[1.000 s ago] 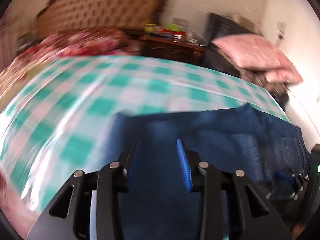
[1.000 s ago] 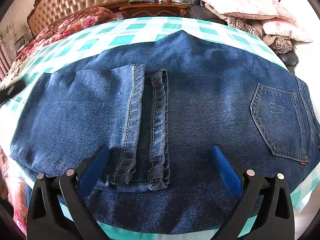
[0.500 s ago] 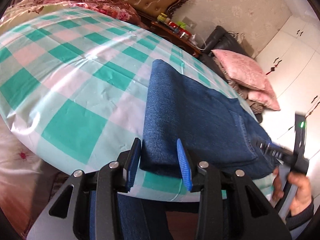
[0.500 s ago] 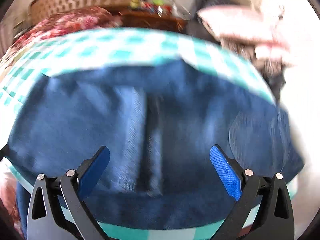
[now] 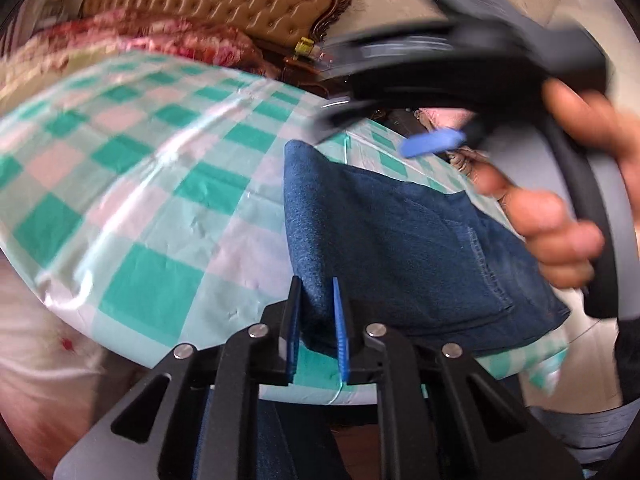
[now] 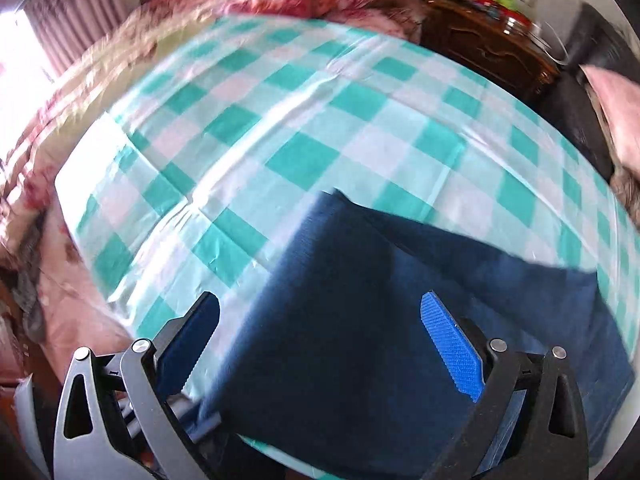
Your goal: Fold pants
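The folded blue jeans lie at the near edge of the table with the green and white checked cloth. My left gripper is shut on the near left corner of the jeans, with the folded edge pinched between its blue pads. My right gripper shows in the left wrist view, held in a hand above the jeans, blurred and open. In the right wrist view the right gripper is open wide above the jeans, holding nothing.
A bed with a tufted headboard and red floral bedding stands behind the table. A dark wood nightstand and pink pillows are at the back right. The table edge is just below my left gripper.
My left gripper has closed on the corner of the jeans. My right gripper has swung up and left over the jeans, coming close in front of the left camera.
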### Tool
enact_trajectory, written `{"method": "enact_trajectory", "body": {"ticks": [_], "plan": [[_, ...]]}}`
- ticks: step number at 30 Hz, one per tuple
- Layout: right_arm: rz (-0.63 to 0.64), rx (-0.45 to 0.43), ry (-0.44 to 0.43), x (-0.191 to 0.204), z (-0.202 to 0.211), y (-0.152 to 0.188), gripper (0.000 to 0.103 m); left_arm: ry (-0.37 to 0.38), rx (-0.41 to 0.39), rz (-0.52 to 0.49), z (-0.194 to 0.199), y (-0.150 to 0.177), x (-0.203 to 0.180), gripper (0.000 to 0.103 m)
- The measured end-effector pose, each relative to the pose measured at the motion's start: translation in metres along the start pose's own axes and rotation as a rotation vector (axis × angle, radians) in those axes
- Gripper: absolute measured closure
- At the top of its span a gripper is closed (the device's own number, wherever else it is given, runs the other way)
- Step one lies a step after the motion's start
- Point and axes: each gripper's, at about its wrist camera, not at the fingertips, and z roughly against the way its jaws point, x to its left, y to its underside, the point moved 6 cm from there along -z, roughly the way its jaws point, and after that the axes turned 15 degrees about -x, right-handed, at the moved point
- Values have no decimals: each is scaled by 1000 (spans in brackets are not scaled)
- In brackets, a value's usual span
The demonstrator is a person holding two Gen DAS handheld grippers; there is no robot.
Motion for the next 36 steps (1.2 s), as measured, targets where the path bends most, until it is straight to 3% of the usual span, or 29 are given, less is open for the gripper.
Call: {"method": "enact_trajectory", "body": {"ticks": [5, 6, 9, 13, 14, 15, 16, 17, 20, 22, 25, 30, 32, 36], "plan": [[66, 87, 48, 15, -34, 7, 7, -46, -12, -86, 3, -3, -13, 89], [72, 97, 62, 15, -40, 10, 13, -48, -15, -90, 3, -4, -13, 89], [82, 126, 115, 9, -54, 18, 45, -49, -27, -76, 4, -7, -13, 90], [43, 101, 124, 7, -56, 24, 67, -55, -36, -18, 5, -5, -8, 88], [38, 96, 125, 8, -56, 23, 70, -65, -34, 7, 3, -3, -5, 84], [33, 84, 127, 8, -54, 23, 74, -73, -30, 37, 3, -2, -1, 65], [28, 77, 126, 8, -52, 23, 75, -79, -16, 72, 0, 1, 2, 39], [18, 70, 123, 7, -50, 24, 76, -77, -11, 96, 0, 3, 5, 36], [0, 55, 106, 6, -47, 22, 79, -85, 21, 160, -13, 9, 10, 40], [-16, 44, 85, 3, -43, 21, 81, -70, 54, 202, -22, 12, 9, 76], [-63, 13, 36, -6, -30, 14, 86, -72, 21, 116, -18, 1, -13, 90], [-175, -101, -85, -46, 33, -11, 87, -83, -97, -74, 7, -38, -74, 92], [-226, -158, -124, -73, 68, -20, 87, -66, -160, -189, 15, -61, -120, 92], [-358, -288, -186, -170, 151, -21, 87, 35, -276, -438, 24, -86, -237, 92]]}}
